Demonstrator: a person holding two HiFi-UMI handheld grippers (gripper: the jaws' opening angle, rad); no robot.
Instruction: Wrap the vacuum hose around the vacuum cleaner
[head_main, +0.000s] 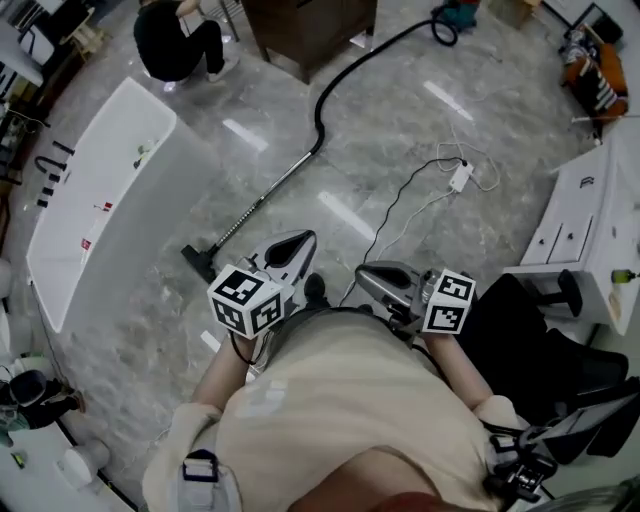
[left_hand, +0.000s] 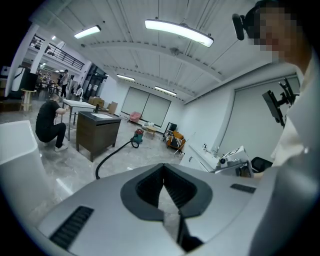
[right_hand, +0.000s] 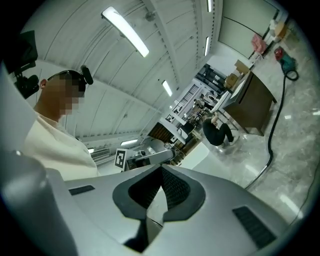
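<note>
The black vacuum hose (head_main: 335, 85) snakes across the marble floor from the teal vacuum cleaner (head_main: 455, 12) at the far top. Its metal wand ends in a floor head (head_main: 200, 262) close to me. My left gripper (head_main: 292, 248) and right gripper (head_main: 372, 280) are held close to my chest, both shut and empty, apart from the hose. In the left gripper view the left gripper (left_hand: 164, 180) looks toward the hose (left_hand: 107, 155) and the vacuum cleaner (left_hand: 137, 134). In the right gripper view the right gripper (right_hand: 161, 187) has the hose (right_hand: 272, 130) far off to its right.
A white bathtub (head_main: 100, 190) stands at the left. A person (head_main: 175, 45) crouches by a dark cabinet (head_main: 310, 30) at the back. A thin cord with a white adapter (head_main: 460, 178) lies on the floor. A white cabinet (head_main: 590, 230) and a black chair (head_main: 545, 350) are at the right.
</note>
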